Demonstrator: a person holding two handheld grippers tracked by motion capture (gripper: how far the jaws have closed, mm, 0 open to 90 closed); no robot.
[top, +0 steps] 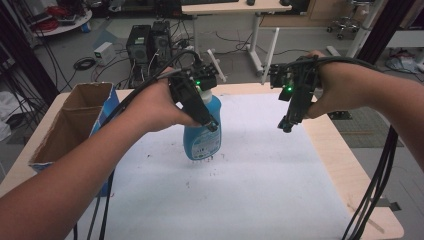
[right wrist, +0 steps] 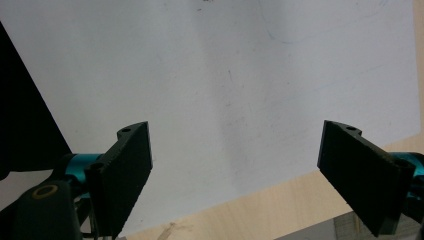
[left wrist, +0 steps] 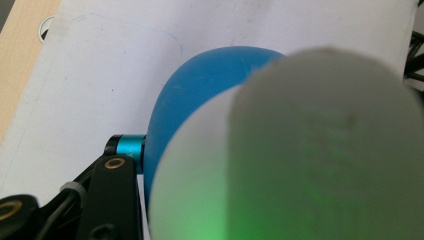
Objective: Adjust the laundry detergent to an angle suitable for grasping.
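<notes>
A blue bottle (top: 202,137) with a white cap (top: 204,91) and a label stands upright near the middle of the white sheet (top: 250,190). My left gripper (top: 210,122) comes down from above and is shut on it around the upper body. In the left gripper view the blurred white cap (left wrist: 310,150) and the blue bottle body (left wrist: 200,95) press against one black finger (left wrist: 117,190); the other finger is hidden. My right gripper (top: 286,124) hangs open above the sheet to the bottle's right, with nothing between its jaws (right wrist: 240,165).
An open cardboard box (top: 75,120) lies along the table's left side. The wooden table edge (top: 345,170) runs past the sheet on the right. Small dark specks (top: 210,162) dot the sheet under the bottle. Cables trail from both grippers.
</notes>
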